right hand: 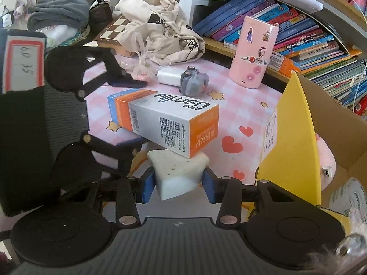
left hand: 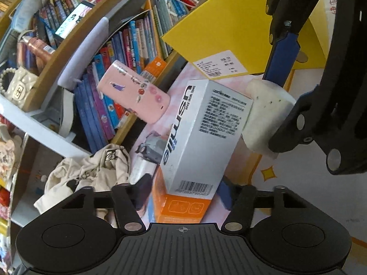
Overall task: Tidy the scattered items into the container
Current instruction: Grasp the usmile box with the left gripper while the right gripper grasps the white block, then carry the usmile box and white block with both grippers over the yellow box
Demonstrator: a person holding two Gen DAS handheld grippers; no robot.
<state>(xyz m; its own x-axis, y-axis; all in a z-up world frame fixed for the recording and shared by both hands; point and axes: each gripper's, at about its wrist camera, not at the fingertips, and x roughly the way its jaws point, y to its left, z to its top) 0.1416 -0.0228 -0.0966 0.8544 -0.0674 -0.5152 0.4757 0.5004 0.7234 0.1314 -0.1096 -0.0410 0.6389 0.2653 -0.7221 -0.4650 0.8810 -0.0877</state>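
Right gripper [right hand: 179,184] pinches a sponge [right hand: 177,174] (white, speckled).

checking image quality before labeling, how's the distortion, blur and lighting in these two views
Left wrist view: strong fisheye bend curves the bookshelf, print on the usmile box is sharp, the yellow flap is evenly lit. Right wrist view: the sponge and right gripper are crisp, the fuzzy object at the lower right corner is blurred.

Both wrist views look down, close over the tabletop [right hand: 240,105], from opposite sides; both show the usmile box [left hand: 197,137] [right hand: 165,123].
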